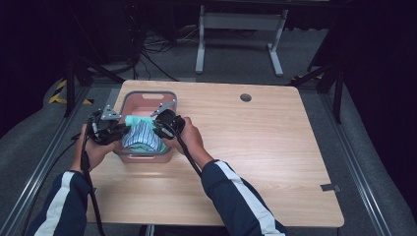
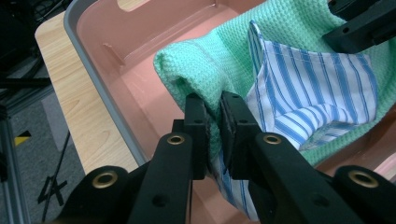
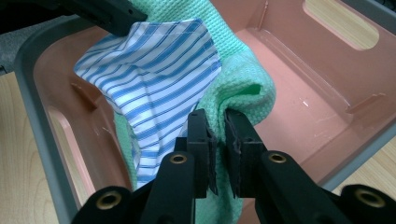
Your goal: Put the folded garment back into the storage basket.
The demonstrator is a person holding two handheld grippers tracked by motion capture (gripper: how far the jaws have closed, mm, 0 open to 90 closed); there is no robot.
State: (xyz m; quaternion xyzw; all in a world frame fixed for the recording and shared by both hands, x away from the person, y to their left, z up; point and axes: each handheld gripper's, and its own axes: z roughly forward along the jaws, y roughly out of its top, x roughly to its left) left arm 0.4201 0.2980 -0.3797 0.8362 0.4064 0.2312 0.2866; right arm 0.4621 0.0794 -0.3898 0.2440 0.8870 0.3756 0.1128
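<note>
Both grippers, left [image 2: 212, 109] and right [image 3: 217, 123], clamp the green towel [image 2: 224, 51] and striped cloth [image 2: 308, 88] over the pink bin [image 1: 147, 101]; lowering and release likely follow.

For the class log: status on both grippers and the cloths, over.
Left gripper shut on green cloth. Right gripper shut on same cloth. Striped cloth bundled inside, over pink basket. Nothing in the way.

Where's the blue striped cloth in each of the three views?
High view: the blue striped cloth sits left of centre, in the pink basket, between both grippers.
Left gripper view: right of centre, lying on the green waffle cloth.
Right gripper view: upper left.
Shared landmark: the green waffle cloth underneath it.
</note>
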